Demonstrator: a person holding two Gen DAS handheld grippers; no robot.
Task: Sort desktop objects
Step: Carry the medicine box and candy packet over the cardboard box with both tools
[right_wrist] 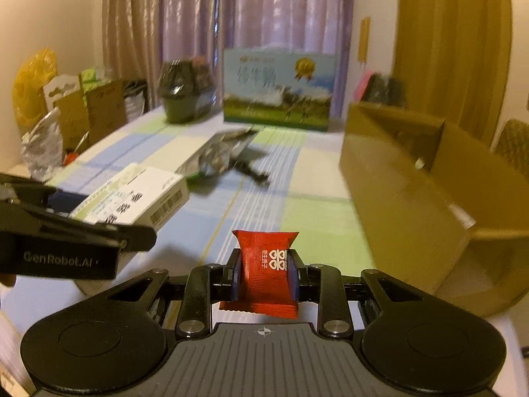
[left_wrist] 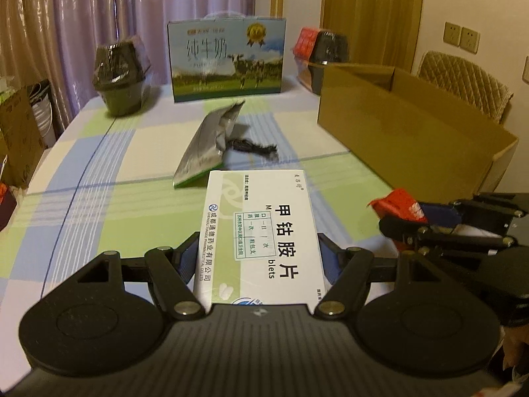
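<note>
While both loads hang mid-frame | left gripper (left_wrist: 259,254) clamps medicine box (left_wrist: 261,231) | right gripper (right_wrist: 264,273) pinches red sachet (right_wrist: 266,274) (slick wrapper) | risk: sachet slips before carton (right_wrist: 413,198) at right.

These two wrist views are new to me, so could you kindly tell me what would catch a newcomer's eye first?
The white medicine box stands out first, clamped in the left tool low in the foreground. Next is the red candy packet, pinched in the right tool above the checked tablecloth. An open cardboard box sits at the table's right, and a milk carton stands at the far edge.
</note>
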